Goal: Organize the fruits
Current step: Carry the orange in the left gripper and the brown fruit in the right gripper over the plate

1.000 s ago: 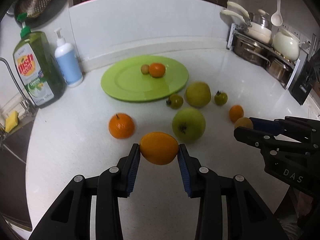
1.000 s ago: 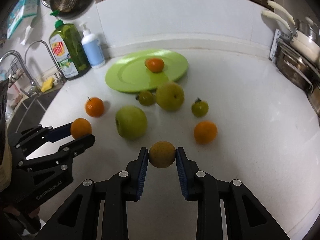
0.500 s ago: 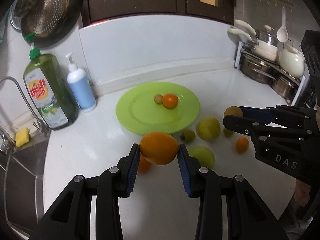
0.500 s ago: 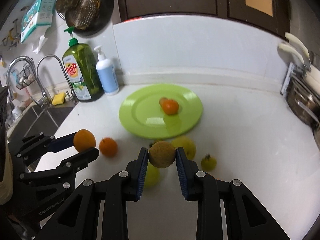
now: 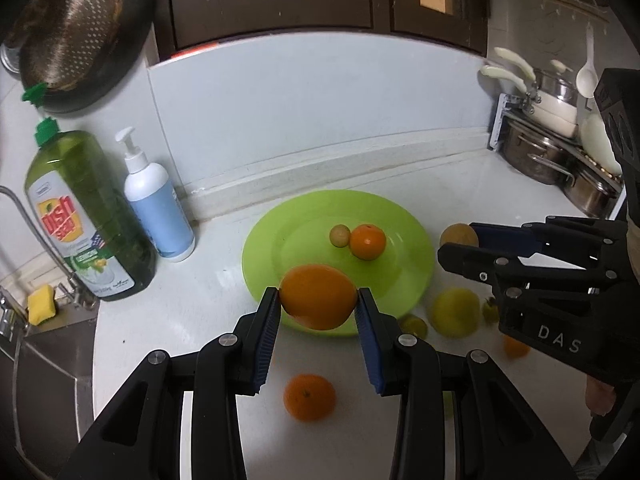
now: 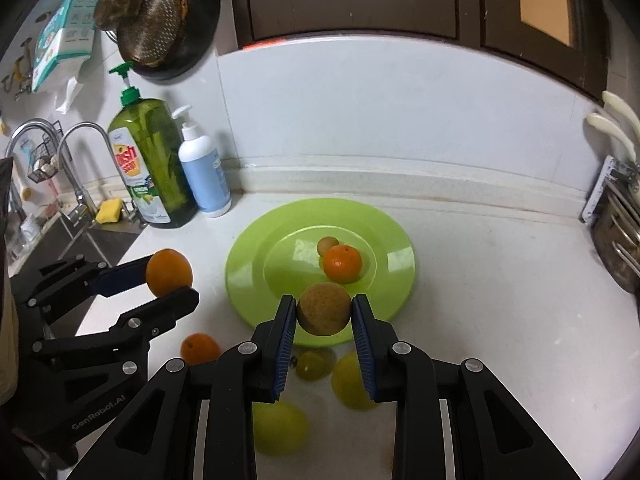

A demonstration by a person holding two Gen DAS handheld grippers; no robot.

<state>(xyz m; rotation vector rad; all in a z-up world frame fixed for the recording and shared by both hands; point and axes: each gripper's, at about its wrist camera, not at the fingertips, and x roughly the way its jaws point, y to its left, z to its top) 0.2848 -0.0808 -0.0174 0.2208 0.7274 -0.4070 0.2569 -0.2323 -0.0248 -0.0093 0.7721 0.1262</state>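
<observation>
My left gripper (image 5: 318,304) is shut on a large orange (image 5: 318,297), held in the air over the near rim of a lime-green plate (image 5: 400,280). My right gripper (image 6: 324,316) is shut on a small brown round fruit (image 6: 324,309), also above the plate's (image 6: 248,276) near edge. On the plate lie a small orange (image 6: 342,263) and a tiny brownish fruit (image 6: 327,245). In the right wrist view the left gripper (image 6: 170,280) shows at the left with its orange (image 6: 168,272). On the counter below lie another orange (image 5: 309,397), yellow-green apples (image 6: 352,380) and small green fruits (image 6: 310,362).
A green dish soap bottle (image 5: 86,216) and a white-blue pump bottle (image 5: 156,208) stand left of the plate by the wall. The sink (image 6: 80,240) with taps and a yellow sponge (image 5: 40,304) is at the far left. Pots on a rack (image 5: 552,144) fill the right corner.
Both grippers have lifted off the counter with their fruits and moved forward towards the green plate, which now lies just beyond the fingertips. The loose fruits have dropped below and behind.
</observation>
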